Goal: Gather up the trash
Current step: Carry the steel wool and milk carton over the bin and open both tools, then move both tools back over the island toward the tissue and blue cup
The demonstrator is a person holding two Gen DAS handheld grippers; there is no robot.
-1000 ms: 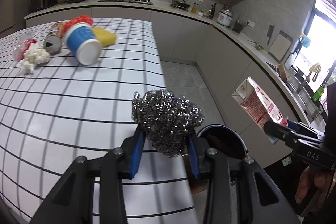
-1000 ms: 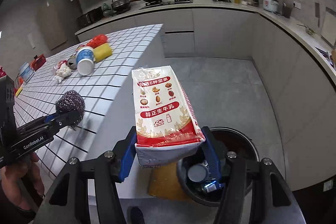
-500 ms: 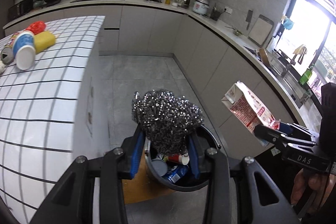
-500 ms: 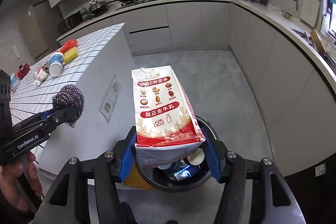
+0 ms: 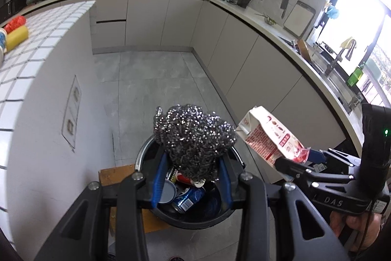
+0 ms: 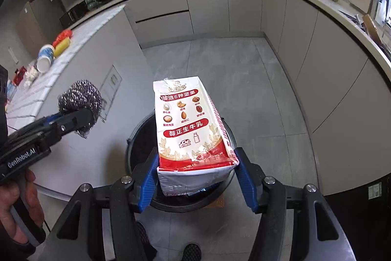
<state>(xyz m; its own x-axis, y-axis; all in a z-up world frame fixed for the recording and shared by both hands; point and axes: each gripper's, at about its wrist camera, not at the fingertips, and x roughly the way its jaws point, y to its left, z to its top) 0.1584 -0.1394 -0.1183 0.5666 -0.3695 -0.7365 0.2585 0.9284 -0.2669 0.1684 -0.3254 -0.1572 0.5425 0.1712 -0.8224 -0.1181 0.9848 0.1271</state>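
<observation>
Two pieces of trash held over the trash bin (image 5: 146,151) on the floor, just right of the white tiled surface (image 5: 36,58).

Left gripper (image 5: 191,177), blue fingers (image 5: 160,177) clamped on a steel-wool scourer (image 5: 195,136): a springy tangle of shiny wire coils, roughly ball-shaped, squashed narrow where pinched. Probably very light, soft and compressible, rough enough not to slip; likely to snag on the pads when let go, so a wide opening advisable. Best taken through the middle of the ball, as here.

Right gripper (image 6: 196,177), fingers closed on the bottom end of a milk carton (image 6: 190,119): coated paperboard, smooth and glossy, red and white print with pictures of nuts, rectangular body, top end pointing away. Bottom edge creased and bowed inward under the pinch, so seemingly empty or nearly so, light, thin-walled, easily crushed. Slick faces; safest hold across the two flat sides near an end, where the folds stiffen it.

Bin round, dark, hard plastic with a paler rim, on a wooden board (image 5: 114,173); drink cans (image 5: 188,197) and a round lid inside. More trash left far back on the surface: a blue and white cup (image 6: 45,58), a yellow roll (image 6: 62,44), something red.
</observation>
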